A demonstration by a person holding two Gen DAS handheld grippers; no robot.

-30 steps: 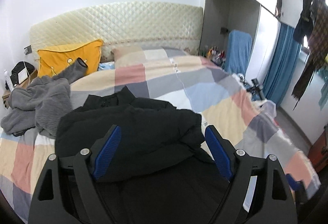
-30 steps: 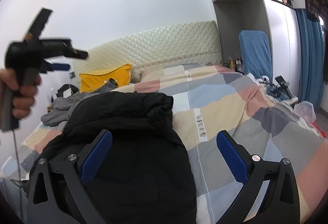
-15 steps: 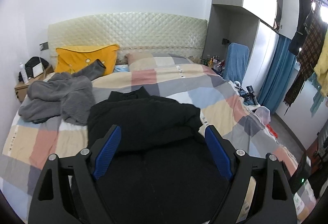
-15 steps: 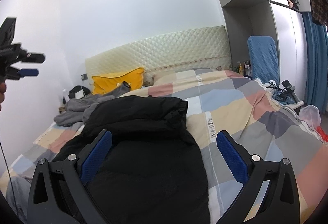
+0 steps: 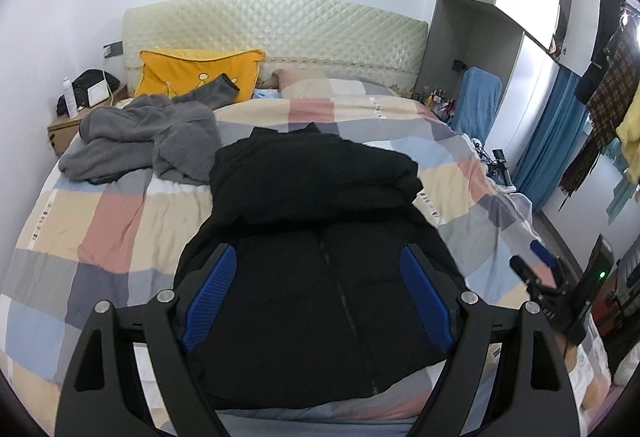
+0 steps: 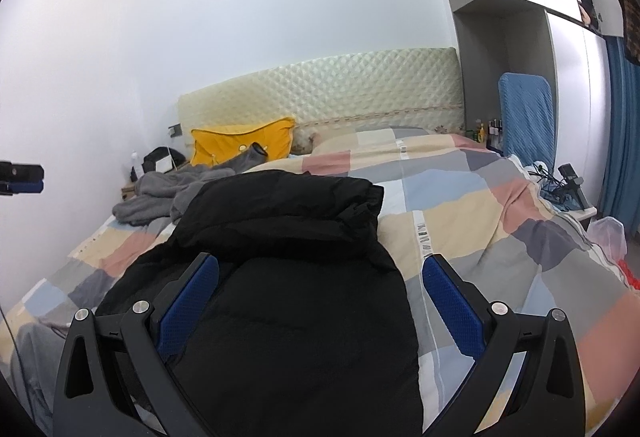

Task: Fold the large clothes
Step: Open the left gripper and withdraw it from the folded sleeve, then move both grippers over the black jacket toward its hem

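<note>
A black padded jacket (image 5: 320,237) lies on the checked bed cover, zip side up, with its upper part folded into a thick bundle toward the headboard. It also shows in the right wrist view (image 6: 288,277). My left gripper (image 5: 318,297) is open and empty, held above the jacket's lower half. My right gripper (image 6: 316,301) is open and empty, above the jacket's right edge. The right gripper also shows at the right edge of the left wrist view (image 5: 540,269).
A grey fleece garment (image 5: 140,141) lies crumpled at the bed's far left, by a yellow pillow (image 5: 196,77). A nightstand (image 5: 76,117) stands left of the bed. A blue-covered chair (image 5: 478,105), curtains and hanging clothes (image 5: 608,77) are on the right.
Both grippers have pulled back and risen from the jacket, so more of the bed shows. The left gripper has moved out to the left edge of the right wrist view. Both stay open.
</note>
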